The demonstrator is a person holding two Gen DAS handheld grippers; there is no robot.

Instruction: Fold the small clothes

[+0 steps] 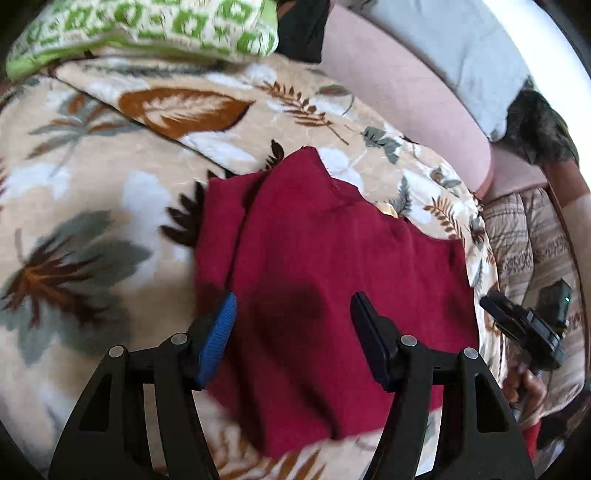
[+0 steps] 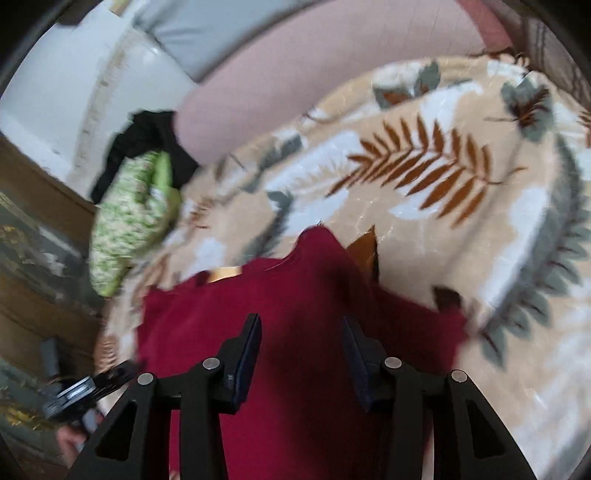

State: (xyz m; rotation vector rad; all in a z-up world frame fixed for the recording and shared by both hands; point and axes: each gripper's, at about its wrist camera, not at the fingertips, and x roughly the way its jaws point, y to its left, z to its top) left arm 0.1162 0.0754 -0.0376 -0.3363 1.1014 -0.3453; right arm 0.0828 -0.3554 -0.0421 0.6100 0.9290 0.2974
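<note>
L gripper (image 1: pixel 293 314) jaws apart over dark-red garment (image 1: pixel 332 240), partly folded

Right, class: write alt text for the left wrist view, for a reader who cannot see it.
A dark red garment lies partly folded on a leaf-print blanket, with the left gripper open just above it, holding nothing. A green patterned pillow sits at the top, and the right gripper shows at the right edge.

Soft daylight, fisheye bend, motion blur

Glare whitens the upper right rim of the left wrist view; a dark shadow sits on the red garment (image 1: pixel 332 240) between the claws, and the right wrist view is smeared, worst at its left edge.
</note>
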